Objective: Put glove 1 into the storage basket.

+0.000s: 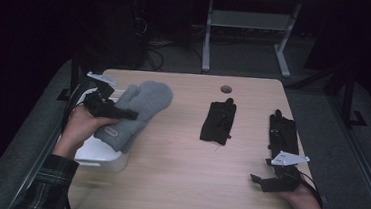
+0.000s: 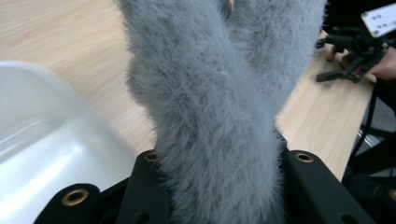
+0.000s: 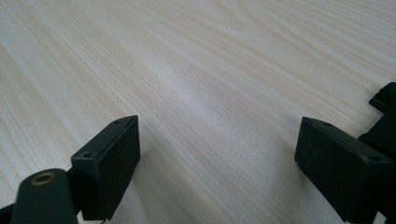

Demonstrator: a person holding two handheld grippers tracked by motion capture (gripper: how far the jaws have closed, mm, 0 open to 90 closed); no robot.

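Note:
A fuzzy grey mitten [image 1: 138, 108] hangs over the white bin [image 1: 100, 159] at the table's left, gripped across its middle by my left gripper [image 1: 122, 113], which is shut on it. In the left gripper view the grey mitten [image 2: 219, 93] rises between the black jaws, above the white bin [image 2: 42, 154]. Two black gloves lie flat on the wood: one [image 1: 219, 121] mid-table, another [image 1: 282, 134] at the right. My right gripper [image 1: 262, 182] rests low near the front right corner, open, its fingers [image 3: 109, 163] spread wide over bare wood.
The wooden table [image 1: 192, 185] has a round cable hole [image 1: 226, 89] near its far edge. Beyond it stands a grey desk frame [image 1: 250, 24] on dark floor. A black glove edge [image 3: 385, 100] shows beside the right jaw.

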